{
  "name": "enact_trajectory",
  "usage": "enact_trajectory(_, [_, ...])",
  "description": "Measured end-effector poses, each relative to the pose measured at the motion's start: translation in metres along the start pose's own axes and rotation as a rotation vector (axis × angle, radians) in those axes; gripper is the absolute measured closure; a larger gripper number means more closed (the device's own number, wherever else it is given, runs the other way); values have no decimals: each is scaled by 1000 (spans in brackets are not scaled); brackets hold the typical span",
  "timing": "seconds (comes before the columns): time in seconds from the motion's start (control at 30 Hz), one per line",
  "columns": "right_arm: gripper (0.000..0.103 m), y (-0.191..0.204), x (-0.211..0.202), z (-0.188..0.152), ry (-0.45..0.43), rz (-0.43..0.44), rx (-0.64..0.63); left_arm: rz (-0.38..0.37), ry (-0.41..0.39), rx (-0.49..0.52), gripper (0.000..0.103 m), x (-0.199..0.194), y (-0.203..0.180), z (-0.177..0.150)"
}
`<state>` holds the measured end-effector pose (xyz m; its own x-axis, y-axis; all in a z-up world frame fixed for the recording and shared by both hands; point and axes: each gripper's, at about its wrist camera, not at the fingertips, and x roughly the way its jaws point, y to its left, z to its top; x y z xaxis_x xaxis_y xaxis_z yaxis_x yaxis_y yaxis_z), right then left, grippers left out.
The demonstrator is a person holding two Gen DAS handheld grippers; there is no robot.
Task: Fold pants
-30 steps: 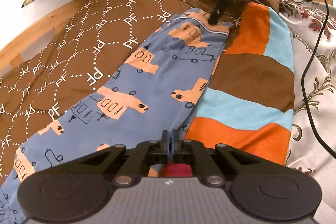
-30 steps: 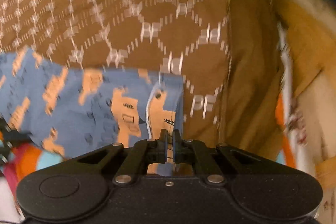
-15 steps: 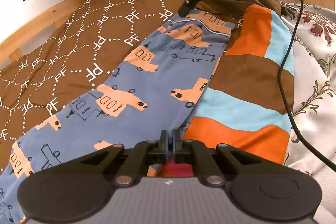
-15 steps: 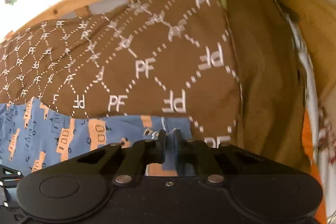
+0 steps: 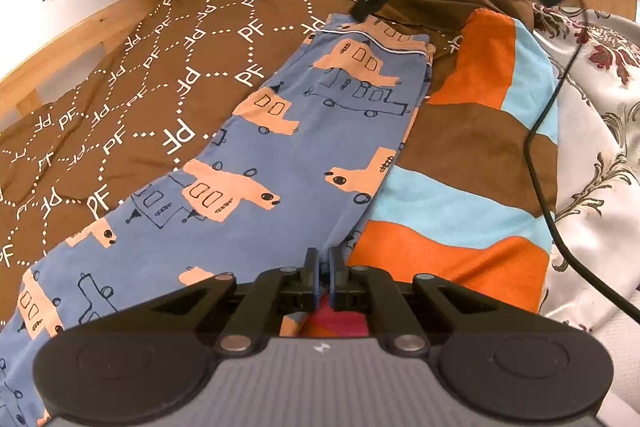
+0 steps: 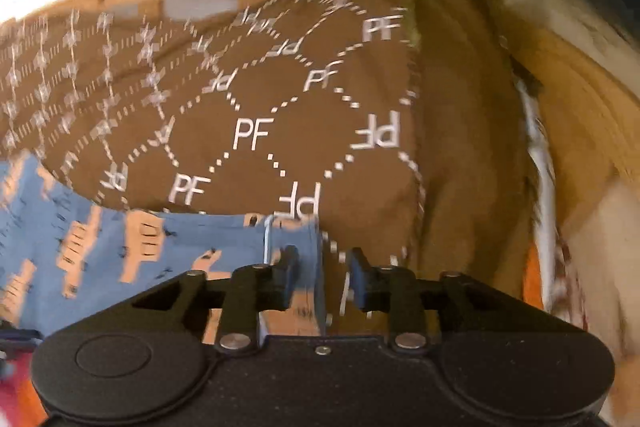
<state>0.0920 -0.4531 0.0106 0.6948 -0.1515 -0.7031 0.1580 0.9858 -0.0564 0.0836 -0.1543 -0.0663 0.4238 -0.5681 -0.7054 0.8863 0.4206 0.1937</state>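
Blue truck-print pants (image 5: 280, 163) lying flat across a brown "PF" bedspread (image 5: 132, 95), overlapping an orange-blue striped blanket (image 5: 472, 187). Left gripper (image 5: 323, 269) clamping the near edge w/ jaws pinched; right gripper (image 6: 322, 267), jaws spread, hovering at the cuff.

Sheet (image 5: 132, 115): brown, white "PF" lattice print
Blanket (image 5: 472, 163): orange, blue and brown stripes
Cloth (image 5: 600, 147): white, floral, at the right
Frame (image 5: 80, 39): wood, beside the sheet
Cable (image 5: 540, 163): black, across blanket and cloth
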Motion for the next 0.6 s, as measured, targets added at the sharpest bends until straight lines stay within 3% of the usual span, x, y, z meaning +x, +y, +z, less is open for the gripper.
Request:
enact_trajectory(0.1, [60,3,-13,-28,62,9,-14,-3,2,-4,98,2,0,1])
enact_trajectory(0.17, [61,13,-5,-48,140,-92,-100,-1,4,-1,98,2,0,0])
enact_trajectory(0.23, [59,11,-3,-59,130,-122,-90,-4,7,0,98,1,0,0])
enact_trajectory(0.33, [58,17,-8,-52,147,-158,-71,-20,17,-12,80,-4,4,-1])
enact_trajectory(0.37, [57,24,-11,-48,141,-178,-115,-30,19,-38,64,-8,9,-1])
enact_trajectory(0.4, [52,33,-16,-44,121,-197,-172,-46,20,-82,53,-13,17,-1])
enact_trajectory(0.43, [44,41,-20,-40,93,-201,-214,-66,13,-132,51,-20,27,-1])
enact_trajectory(0.53, [38,54,-18,-25,13,-107,-223,-51,-18,-235,49,-38,63,-1])
enact_trajectory(0.6, [38,68,-6,-13,-30,13,-224,67,-23,-272,49,-46,93,1])
